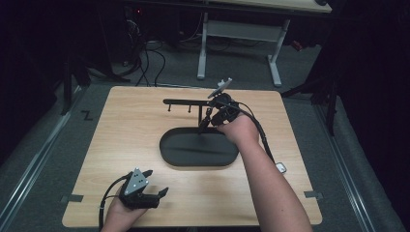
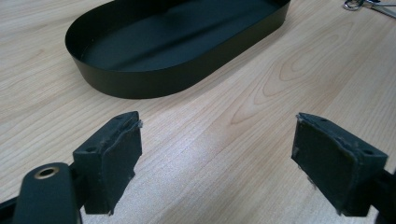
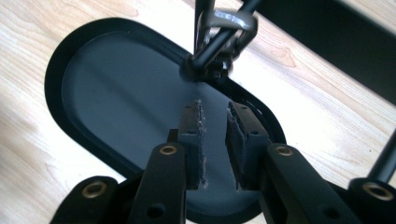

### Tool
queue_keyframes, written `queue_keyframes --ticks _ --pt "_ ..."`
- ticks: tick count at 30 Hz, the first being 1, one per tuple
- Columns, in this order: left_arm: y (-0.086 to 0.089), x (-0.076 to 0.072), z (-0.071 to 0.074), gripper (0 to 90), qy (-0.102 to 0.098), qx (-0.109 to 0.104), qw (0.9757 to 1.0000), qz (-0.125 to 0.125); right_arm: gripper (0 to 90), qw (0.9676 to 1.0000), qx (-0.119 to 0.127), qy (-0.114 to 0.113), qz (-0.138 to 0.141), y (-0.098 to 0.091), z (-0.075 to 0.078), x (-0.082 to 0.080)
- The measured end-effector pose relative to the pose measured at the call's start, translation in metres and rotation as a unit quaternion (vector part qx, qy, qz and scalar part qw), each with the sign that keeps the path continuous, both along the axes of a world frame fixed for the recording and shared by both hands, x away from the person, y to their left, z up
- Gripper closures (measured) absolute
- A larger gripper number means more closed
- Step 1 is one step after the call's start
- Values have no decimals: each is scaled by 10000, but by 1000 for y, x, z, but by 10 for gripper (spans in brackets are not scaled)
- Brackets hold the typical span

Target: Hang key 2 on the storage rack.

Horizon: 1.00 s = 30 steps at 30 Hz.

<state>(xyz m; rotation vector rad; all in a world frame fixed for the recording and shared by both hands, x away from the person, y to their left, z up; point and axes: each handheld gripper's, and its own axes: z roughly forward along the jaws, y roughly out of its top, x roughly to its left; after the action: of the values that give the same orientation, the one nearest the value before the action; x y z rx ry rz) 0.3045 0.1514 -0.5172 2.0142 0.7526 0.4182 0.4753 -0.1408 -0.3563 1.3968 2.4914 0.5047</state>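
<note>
Black and oval, a shallow metal tray is sitting near the middle of the pale wooden table, its long axis running from nine o'clock to three o'clock in the high view. At the tray's one o'clock edge a thin black upright post is rising from the base and carrying a slim black crossbar with small hooks, which is reaching toward nine o'clock above the tray's far rim. In the right gripper view a silver metal ring is hanging around the post just above its foot.

The right gripper is hovering at the tray's one o'clock end, right beside the post. Its jaws are standing close together with a narrow gap between the pads, and nothing is lying between them; the tray's dark floor is showing through the gap.

The left gripper is resting low near the table's front edge, at seven o'clock from the tray and well apart from it. Its jaws are spread wide over bare wood with nothing between them, and they are pointing toward the tray's near wall.
</note>
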Motion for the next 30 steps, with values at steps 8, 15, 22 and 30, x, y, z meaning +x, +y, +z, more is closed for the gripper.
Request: queue_keyframes --ticks 8,15,22,30 --pt "-1 0 -2 163 23 25 10000 -4 704 9999 72 -36 71 -19 0 -24" --pt "-2 -1 -2 166 -8 11 10000 38 676 10000 81 -11 -24 -43 -2 -50" --pt "-4 -2 -2 167 -1 27 10000 -14 646 10000 20 13 -94 -76 -11 -73" --pt "-5 -1 -3 167 11 30 10000 -38 631 9994 104 171 -276 -108 -33 -91"
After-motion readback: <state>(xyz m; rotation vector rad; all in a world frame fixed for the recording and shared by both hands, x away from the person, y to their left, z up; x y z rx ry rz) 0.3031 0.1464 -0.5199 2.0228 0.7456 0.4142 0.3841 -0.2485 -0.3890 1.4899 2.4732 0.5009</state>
